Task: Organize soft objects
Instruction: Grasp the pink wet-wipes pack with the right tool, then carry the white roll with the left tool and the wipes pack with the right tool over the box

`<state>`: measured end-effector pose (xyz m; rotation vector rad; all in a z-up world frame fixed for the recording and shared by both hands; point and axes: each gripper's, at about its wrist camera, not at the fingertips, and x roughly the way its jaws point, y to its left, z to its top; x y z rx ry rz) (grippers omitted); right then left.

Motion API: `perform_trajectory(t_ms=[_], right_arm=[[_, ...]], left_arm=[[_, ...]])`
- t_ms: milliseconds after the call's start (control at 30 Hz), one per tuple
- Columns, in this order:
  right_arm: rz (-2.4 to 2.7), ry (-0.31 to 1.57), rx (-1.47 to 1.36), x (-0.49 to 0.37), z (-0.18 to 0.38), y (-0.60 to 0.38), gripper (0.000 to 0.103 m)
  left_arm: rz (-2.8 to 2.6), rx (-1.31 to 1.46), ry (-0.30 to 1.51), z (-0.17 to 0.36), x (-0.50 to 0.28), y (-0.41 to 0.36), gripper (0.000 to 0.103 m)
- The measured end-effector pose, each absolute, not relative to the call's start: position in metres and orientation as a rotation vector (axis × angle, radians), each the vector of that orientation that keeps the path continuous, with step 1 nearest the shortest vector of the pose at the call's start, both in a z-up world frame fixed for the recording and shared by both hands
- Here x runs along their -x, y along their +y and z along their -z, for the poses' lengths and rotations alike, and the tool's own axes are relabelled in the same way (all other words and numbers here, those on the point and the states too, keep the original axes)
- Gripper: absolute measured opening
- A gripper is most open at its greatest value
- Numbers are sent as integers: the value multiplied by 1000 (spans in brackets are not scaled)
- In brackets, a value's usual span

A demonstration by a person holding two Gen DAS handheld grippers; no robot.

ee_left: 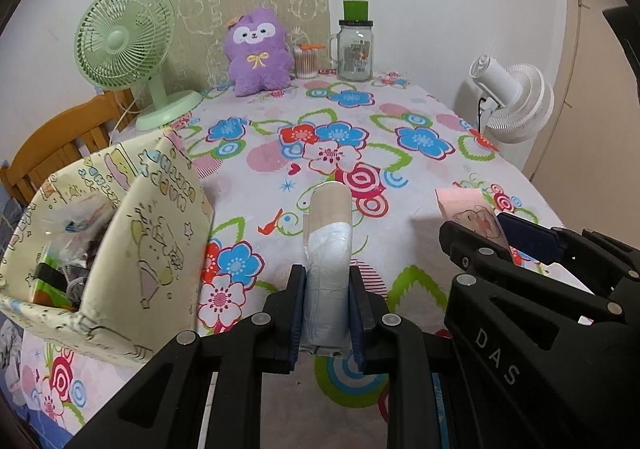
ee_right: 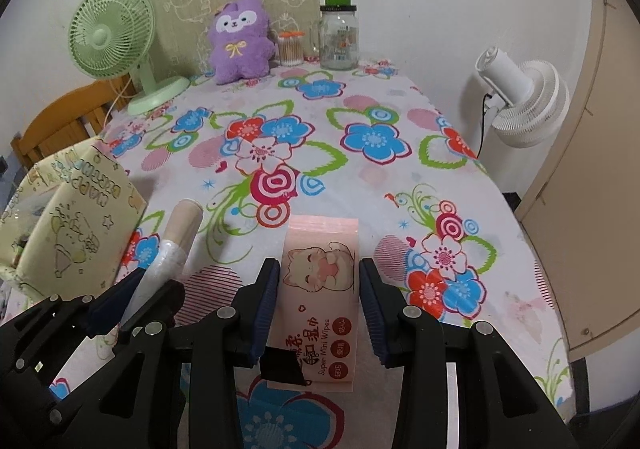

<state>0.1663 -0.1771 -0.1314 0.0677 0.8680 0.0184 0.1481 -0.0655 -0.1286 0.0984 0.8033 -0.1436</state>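
Observation:
My left gripper is shut on a roll of white plastic bags on a beige core, held above the flowered tablecloth; the roll also shows in the right wrist view. My right gripper holds a pink pack of wet wipes with a cat picture; its left pad touches the pack, a small gap shows at the right pad. The pack also shows in the left wrist view. A cream fabric storage box holding small items stands just left of the roll. A purple plush toy sits at the table's back.
A green desk fan stands at the back left. A glass jar with a green lid and a cotton swab tub stand at the back. A white fan stands off the right edge, a wooden chair at the left.

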Motion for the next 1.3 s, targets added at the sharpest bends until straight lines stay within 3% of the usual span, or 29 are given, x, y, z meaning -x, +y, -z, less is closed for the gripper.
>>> perform_trajectory(t_ms=[1300], right_arm=[[-12, 659, -85, -94, 42, -180, 43]], left_arm=[[106, -85, 602, 47, -84, -52, 19]])
